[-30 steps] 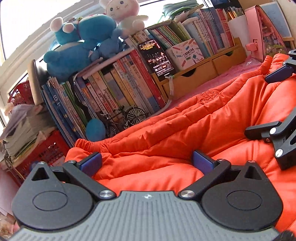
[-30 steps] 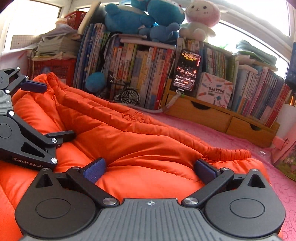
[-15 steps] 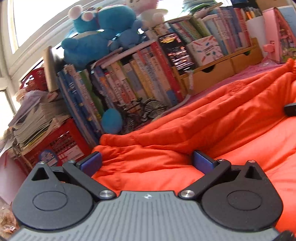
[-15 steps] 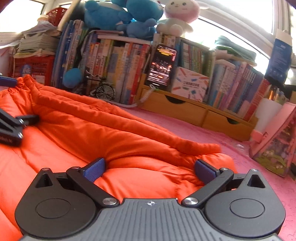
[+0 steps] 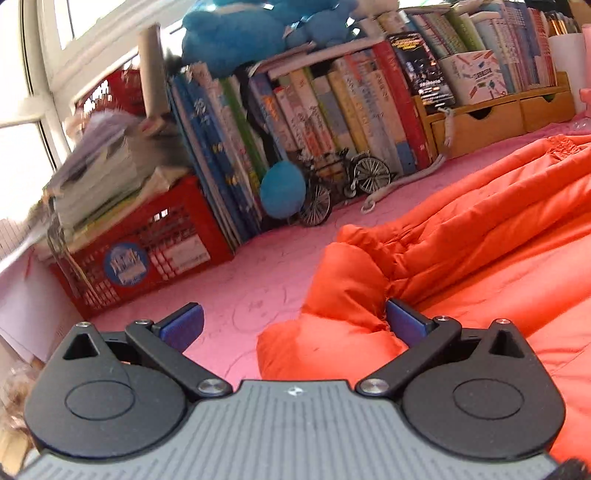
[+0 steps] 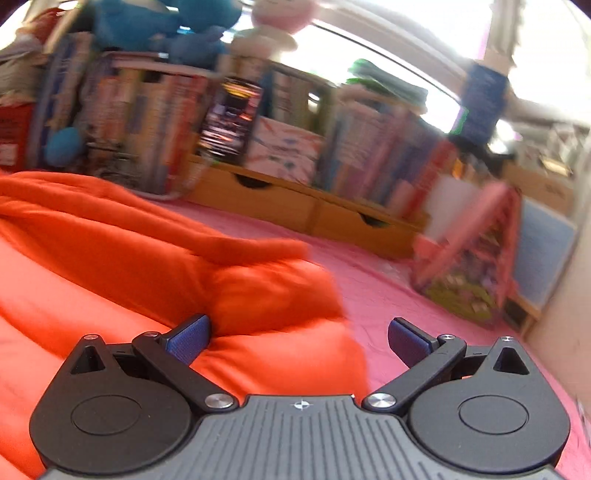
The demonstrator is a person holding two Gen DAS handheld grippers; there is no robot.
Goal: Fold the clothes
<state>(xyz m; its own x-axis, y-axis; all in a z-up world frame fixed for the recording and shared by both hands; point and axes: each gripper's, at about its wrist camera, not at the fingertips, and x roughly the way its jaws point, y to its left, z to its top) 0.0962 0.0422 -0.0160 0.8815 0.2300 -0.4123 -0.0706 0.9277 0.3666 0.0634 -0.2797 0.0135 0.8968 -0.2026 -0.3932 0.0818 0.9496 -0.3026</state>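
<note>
**Both hand-held grippers spread wide at the ends of the orange jacket**

The left hand-held gripper point(image 5: 293, 323) is released, its blue pads set far apart. The right-hand pad point(image 5: 404, 323) touches a puffed fold of the orange padded jacket point(image 5: 480, 240), while the other pad hangs over bare pink table cover point(image 5: 221, 288). Nothing is pinched between them. The jacket's bunched end lies in front of this gripper and the rest of the garment runs off toward the right edge of the left wrist view, in long creased ridges.

The right hand-held gripper point(image 6: 299, 338) is likewise released, with its pads wide apart. The left-hand pad point(image 6: 190, 338) rests against the jacket point(image 6: 110, 258), and the other is over the pink cover point(image 6: 369, 258). Here the garment fills the left side of the right wrist view and its rounded end stops between the two pads. This view is smeared by motion blur, so fine detail is lost.

Along the far edge of the table stands a row of books point(image 5: 332, 110), with blue plush toys point(image 5: 258, 29) on top. A red crate point(image 5: 147, 251) carrying stacked papers sits toward the far left corner. A small model bicycle point(image 5: 340, 184) and a blue ball point(image 5: 282, 188) stand in front of the books, well apart from the jacket. A wooden drawer unit point(image 5: 498, 118) lies further right, and a phone point(image 5: 421, 70) with a lit screen leans upright above it.
</note>
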